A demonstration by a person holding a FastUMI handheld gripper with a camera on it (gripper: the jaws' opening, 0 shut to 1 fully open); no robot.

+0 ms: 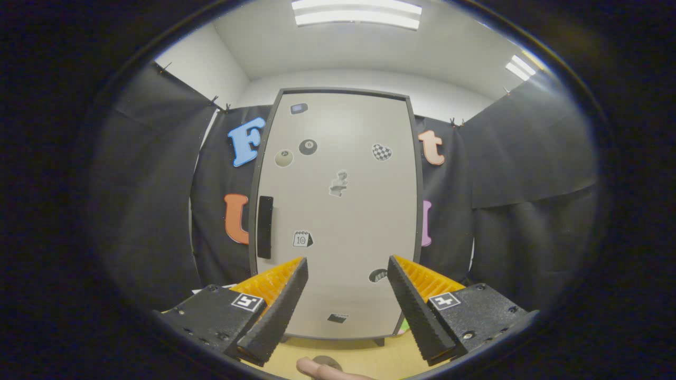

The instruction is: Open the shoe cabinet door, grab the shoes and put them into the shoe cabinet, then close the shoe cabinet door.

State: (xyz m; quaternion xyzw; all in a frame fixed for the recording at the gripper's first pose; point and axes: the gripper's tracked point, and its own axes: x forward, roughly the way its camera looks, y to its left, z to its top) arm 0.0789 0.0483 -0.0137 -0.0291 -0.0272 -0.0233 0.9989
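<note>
Gripper view: the gripper (347,259) faces the shoe cabinet (338,211) head-on, its fingers spread wide apart and grasping nothing. The cabinet door (348,211) is closed and stands beyond the fingertips, upright against the black cloth wall. A dark vertical handle (264,227) sits on the door's side above the left finger. Several small stickers (308,146) are scattered over the door face (one lies low between the fingers). The cabinet rests on a light wooden surface (369,356). A fingertip (317,369) of a person shows below the fingers.
</note>
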